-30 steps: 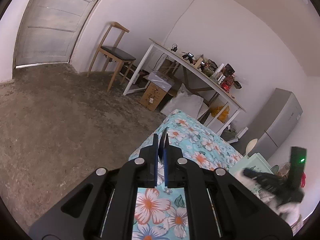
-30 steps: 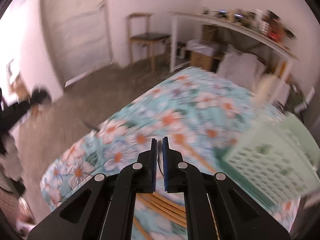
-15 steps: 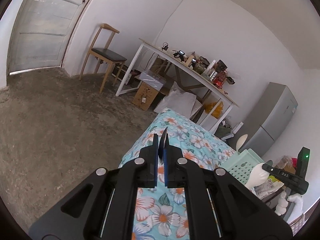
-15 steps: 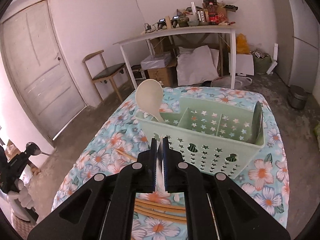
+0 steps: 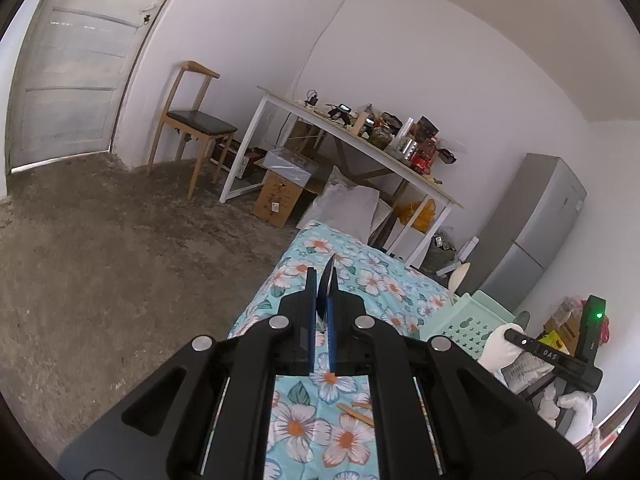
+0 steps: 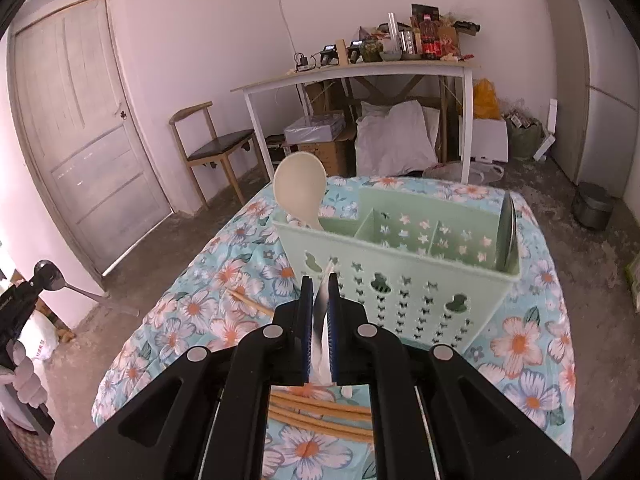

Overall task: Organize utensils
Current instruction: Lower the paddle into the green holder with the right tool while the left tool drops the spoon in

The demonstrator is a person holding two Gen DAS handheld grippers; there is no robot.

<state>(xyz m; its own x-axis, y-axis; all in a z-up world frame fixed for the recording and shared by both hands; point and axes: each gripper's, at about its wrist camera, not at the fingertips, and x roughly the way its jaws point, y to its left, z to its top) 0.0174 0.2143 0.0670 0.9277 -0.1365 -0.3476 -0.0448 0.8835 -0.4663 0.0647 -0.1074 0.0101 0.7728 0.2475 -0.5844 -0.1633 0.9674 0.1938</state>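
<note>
My left gripper [image 5: 322, 276] is shut on a metal spoon [image 5: 329, 280] seen edge-on, held above the near-left edge of the floral tablecloth [image 5: 372, 280]. From the right wrist view the same spoon [image 6: 48, 274] shows at the far left, off the table. My right gripper [image 6: 319, 280] is shut on a thin white utensil [image 6: 321, 320], just in front of the green caddy [image 6: 400, 276]. A cream serving spoon [image 6: 300, 188] stands in the caddy's left compartment and a metal utensil [image 6: 506, 236] in its right one. Wooden chopsticks [image 6: 320, 412] lie on the cloth under my right gripper.
More chopsticks [image 6: 250, 302] lie left of the caddy. Behind the table stand a white desk [image 6: 360, 72] piled with items, a wooden chair [image 6: 216, 148], boxes and a pillow. A grey fridge [image 5: 536, 232] is at the right, a door [image 6: 80, 140] at the left.
My right gripper swung round from a blurred sideways view to face the caddy, then stayed there. My left gripper rose a little and shifted, still holding the spoon.
</note>
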